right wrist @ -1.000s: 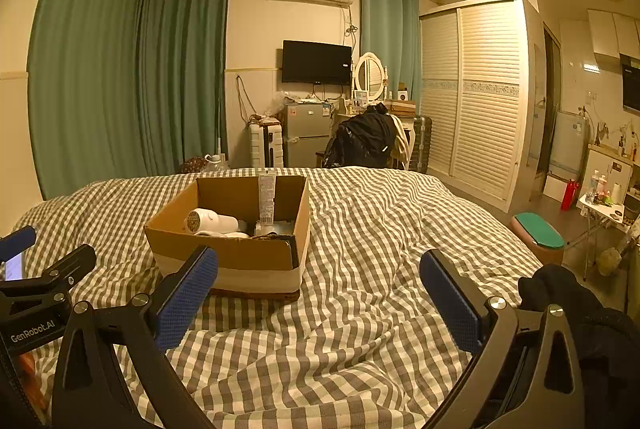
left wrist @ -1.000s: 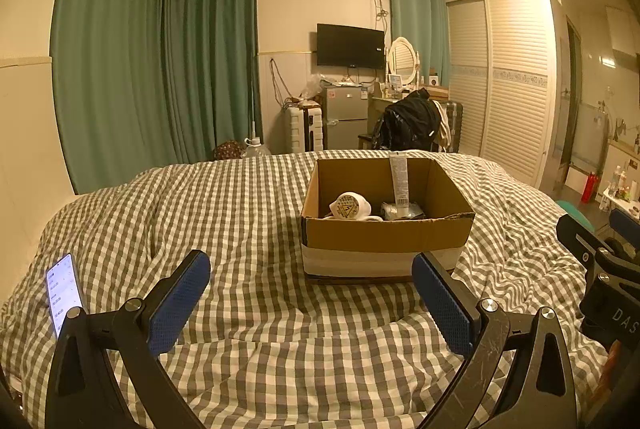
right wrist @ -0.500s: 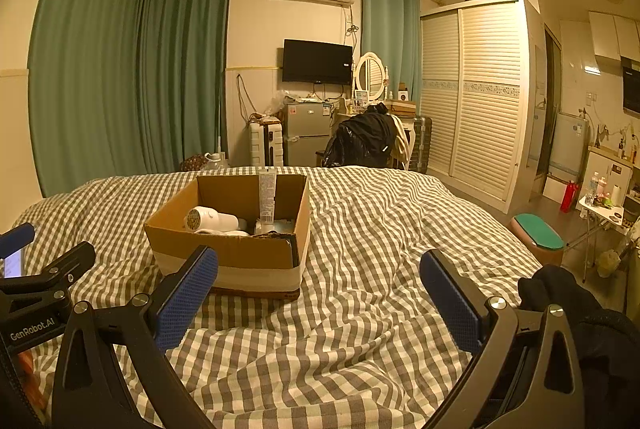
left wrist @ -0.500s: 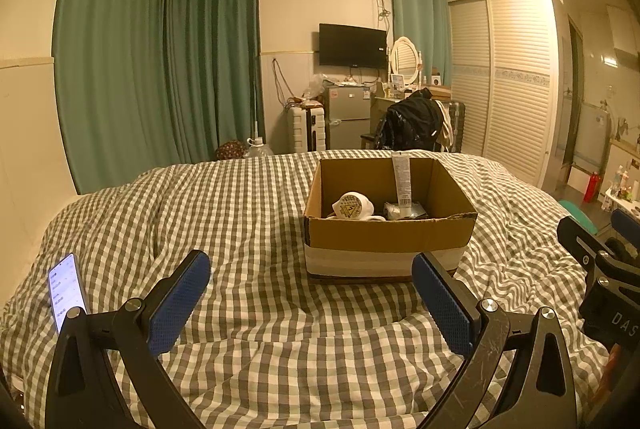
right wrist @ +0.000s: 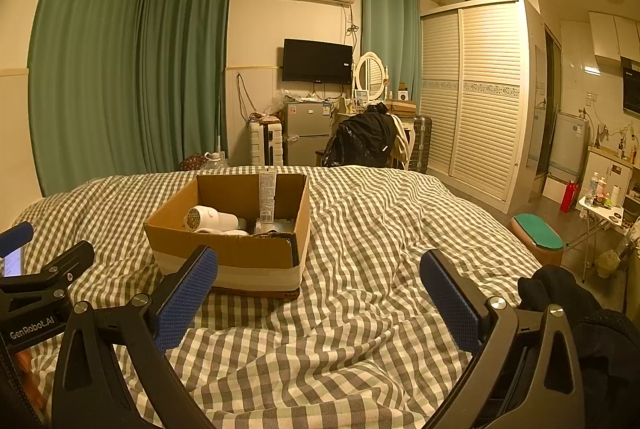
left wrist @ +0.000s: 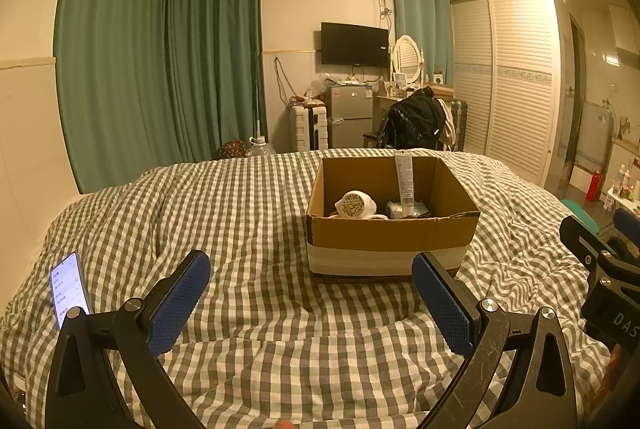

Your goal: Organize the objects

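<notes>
A cardboard box (left wrist: 390, 237) stands on the checked bedcover, also in the right wrist view (right wrist: 228, 253). Inside it lie a white hair dryer (left wrist: 354, 204) (right wrist: 210, 219), an upright tube (left wrist: 404, 179) (right wrist: 267, 195) leaning on the back wall, and a small silvery item (left wrist: 406, 208). My left gripper (left wrist: 312, 299) is open and empty, just in front of the box. My right gripper (right wrist: 318, 293) is open and empty, to the right of the box's front. Each gripper shows at the edge of the other's view.
A lit phone (left wrist: 68, 287) lies on the bed at the far left. Beyond the bed are green curtains, a small fridge (right wrist: 306, 133), a chair with a black jacket (right wrist: 362, 141) and a wardrobe (right wrist: 476, 93). A green-topped stool (right wrist: 538, 237) stands on the floor right.
Both views have shifted only slightly; the grippers stay open and the box and its contents have not moved.
</notes>
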